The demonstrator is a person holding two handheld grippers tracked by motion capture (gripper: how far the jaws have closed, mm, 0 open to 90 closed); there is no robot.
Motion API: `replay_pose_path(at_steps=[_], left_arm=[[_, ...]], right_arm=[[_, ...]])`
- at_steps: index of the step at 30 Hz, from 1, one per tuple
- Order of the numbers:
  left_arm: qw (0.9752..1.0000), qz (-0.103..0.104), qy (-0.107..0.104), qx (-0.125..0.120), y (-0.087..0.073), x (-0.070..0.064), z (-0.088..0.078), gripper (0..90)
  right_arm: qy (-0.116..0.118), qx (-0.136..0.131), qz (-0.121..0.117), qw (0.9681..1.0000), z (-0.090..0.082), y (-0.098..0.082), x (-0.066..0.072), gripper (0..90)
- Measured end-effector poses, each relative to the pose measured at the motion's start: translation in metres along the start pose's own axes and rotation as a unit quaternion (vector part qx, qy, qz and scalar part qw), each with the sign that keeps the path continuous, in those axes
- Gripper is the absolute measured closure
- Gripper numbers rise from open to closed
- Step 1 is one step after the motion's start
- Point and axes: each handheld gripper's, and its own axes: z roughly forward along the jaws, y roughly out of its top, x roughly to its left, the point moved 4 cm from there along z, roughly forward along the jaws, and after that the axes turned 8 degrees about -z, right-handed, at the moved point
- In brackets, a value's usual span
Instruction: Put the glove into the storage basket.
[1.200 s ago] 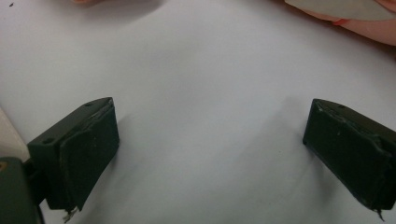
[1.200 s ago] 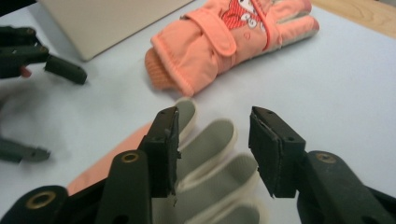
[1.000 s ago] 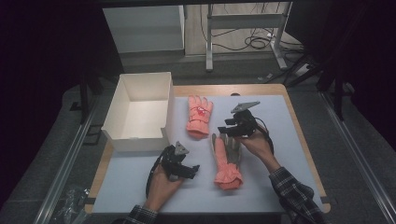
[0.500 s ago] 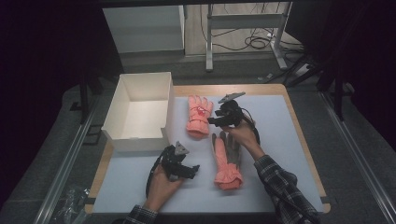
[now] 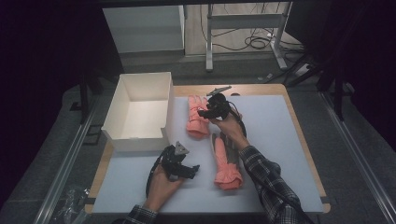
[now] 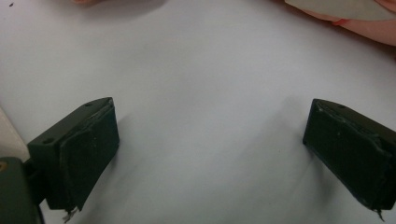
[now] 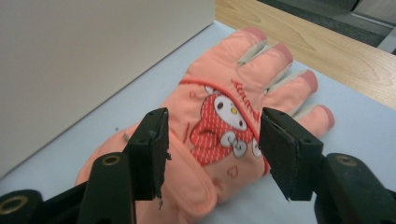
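Observation:
Two salmon-pink gloves lie on the pale blue mat. The far glove (image 5: 196, 116) (image 7: 224, 126), with a cartoon patch on its back, lies beside the white box (image 5: 140, 112). The near glove (image 5: 226, 163) lies palm up under the person's right forearm. My right gripper (image 5: 202, 113) (image 7: 212, 154) hovers over the far glove's cuff end. Its jaws have just been opening and stand apart, touching nothing. My left gripper (image 5: 194, 169) (image 6: 210, 149) rests low over bare mat left of the near glove, jaws wide open with nothing between them.
The open white box's wall (image 7: 84, 60) stands close on the left of the far glove. The wooden table edge (image 5: 261, 88) (image 7: 327, 51) runs behind the mat. A strip of the near glove (image 6: 369, 30) shows in the left gripper view. Floor cables and table legs lie beyond.
My right gripper has moved left across the mat, from above the near glove to the far glove. The left gripper has stayed where it was.

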Motion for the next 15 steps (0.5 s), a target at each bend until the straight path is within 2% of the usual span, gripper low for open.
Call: replay_pose_path(at_steps=[8, 9, 12, 13, 14, 15], left_arm=[[1.0000, 0.000, 0.000, 0.000, 0.000, 0.000, 0.000, 3.6], [1.0000, 0.001, 0.000, 0.000, 0.000, 0.000, 0.000, 3.6], [1.0000, 0.001, 0.000, 0.000, 0.000, 0.000, 0.000, 3.6], [1.0000, 0.001, 0.000, 0.000, 0.000, 0.000, 0.000, 3.6], [1.0000, 0.001, 0.000, 0.000, 0.000, 0.000, 0.000, 3.6], [1.0000, 0.001, 0.000, 0.000, 0.000, 0.000, 0.000, 3.6]], right_arm=[[-0.022, 0.018, 0.003, 0.9996, 0.021, 0.007, -0.002, 36.6], [-0.027, 0.027, 0.002, 0.9992, 0.027, 0.006, -0.003, 34.8], [-0.027, 0.035, 0.007, 0.9990, 0.032, 0.004, -0.005, 34.8], [-0.027, 0.045, 0.004, 0.9986, 0.035, 0.002, -0.005, 35.3], [-0.027, 0.057, -0.004, 0.9980, 0.041, -0.001, -0.005, 39.3], [-0.026, 0.058, -0.004, 0.9980, 0.042, -0.002, -0.005, 42.3]])
